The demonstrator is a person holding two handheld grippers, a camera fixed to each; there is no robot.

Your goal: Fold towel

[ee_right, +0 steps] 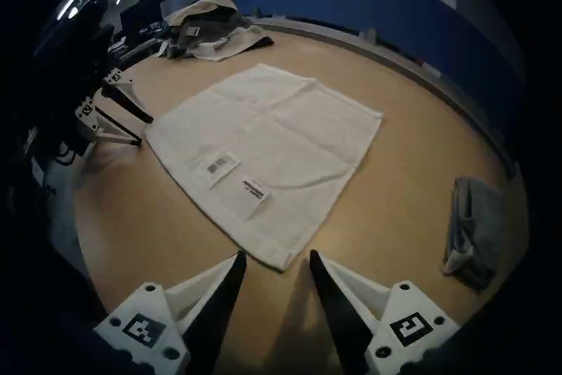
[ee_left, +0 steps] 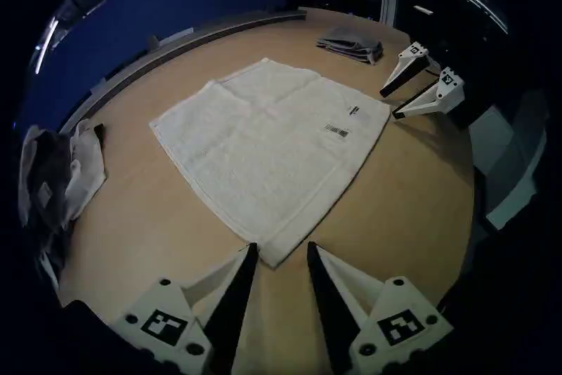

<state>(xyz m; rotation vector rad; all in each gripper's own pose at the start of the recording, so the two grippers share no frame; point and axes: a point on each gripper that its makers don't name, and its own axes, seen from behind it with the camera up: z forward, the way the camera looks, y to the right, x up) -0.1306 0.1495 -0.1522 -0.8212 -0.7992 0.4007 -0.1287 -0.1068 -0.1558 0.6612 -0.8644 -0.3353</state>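
Towel lies flat and unfolded on the table, tags up. Left gripper is open and empty, with one towel corner between its tips. Right gripper likewise: open, empty, straddling the adjacent corner. Grey cloth and cloth pile sit well apart.

one white towel, one grey towel, one cloth heap, one left gripper, one right gripper.

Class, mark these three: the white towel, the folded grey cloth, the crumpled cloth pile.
white towel [ee_left: 267, 143], left gripper view: its flat middle.
folded grey cloth [ee_right: 474, 227], right gripper view: its top face.
crumpled cloth pile [ee_right: 211, 27], right gripper view: its centre.
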